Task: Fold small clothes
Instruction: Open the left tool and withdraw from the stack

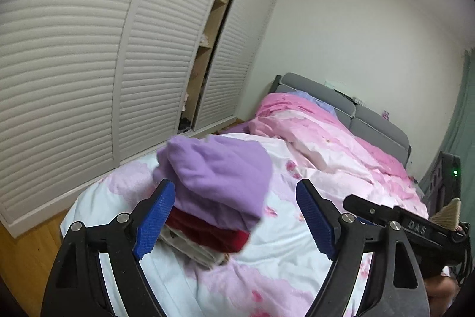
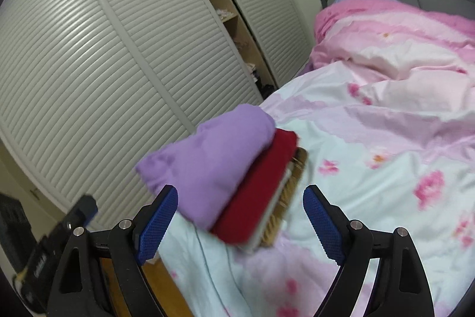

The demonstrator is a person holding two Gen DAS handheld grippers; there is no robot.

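A small stack of folded clothes lies on the flowered bed sheet [image 1: 282, 257] near the bed's corner. A purple garment [image 1: 219, 168] [image 2: 207, 162] is on top, a red one [image 1: 207, 233] [image 2: 255, 198] is under it, and a white and tan piece [image 1: 190, 248] [image 2: 285, 207] lies at the bottom. My left gripper [image 1: 234, 183] hovers in front of the stack, open, with nothing pressed between its blue pads. My right gripper [image 2: 240, 189] is also open and empty, just short of the stack. Each gripper shows at the edge of the other's view, the right gripper [image 1: 400, 225] and the left gripper [image 2: 59, 233].
A white louvred wardrobe [image 1: 74, 64] [image 2: 104, 49] stands close to the bed, one door slid aside on its shelves [image 1: 207, 49]. A rumpled pink duvet [image 1: 326, 138] [image 2: 400, 34] lies against the grey headboard [image 1: 371, 121]. Wooden floor [image 1: 23, 257] shows beside the bed.
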